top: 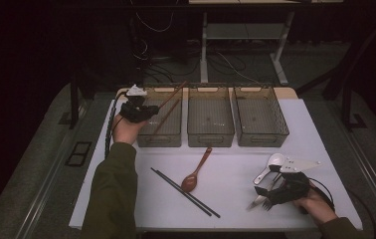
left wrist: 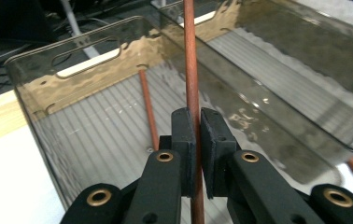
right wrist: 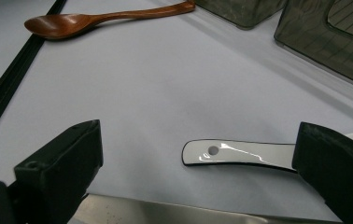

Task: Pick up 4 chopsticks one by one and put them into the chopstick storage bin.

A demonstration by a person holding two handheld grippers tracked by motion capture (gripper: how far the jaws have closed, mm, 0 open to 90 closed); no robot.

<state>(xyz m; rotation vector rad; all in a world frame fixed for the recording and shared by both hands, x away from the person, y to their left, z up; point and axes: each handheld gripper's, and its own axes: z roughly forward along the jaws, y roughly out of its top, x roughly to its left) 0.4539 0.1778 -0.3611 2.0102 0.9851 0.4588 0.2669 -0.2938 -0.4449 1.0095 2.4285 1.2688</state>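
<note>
Chopstick [left wrist: 191, 70], brown, pinched btwn closed jaws of left gripper [left wrist: 198, 135], held over leftmost bin [left wrist: 95, 70]; 2nd brown chopstick [left wrist: 147, 107] lies inside that bin. Right gripper [right wrist: 198, 158] wide open, holding nothing, low over surface [right wrist: 165, 93] w/ white spoon handle [right wrist: 240, 154] btwn its jaws, a metal utensil just below.
</note>
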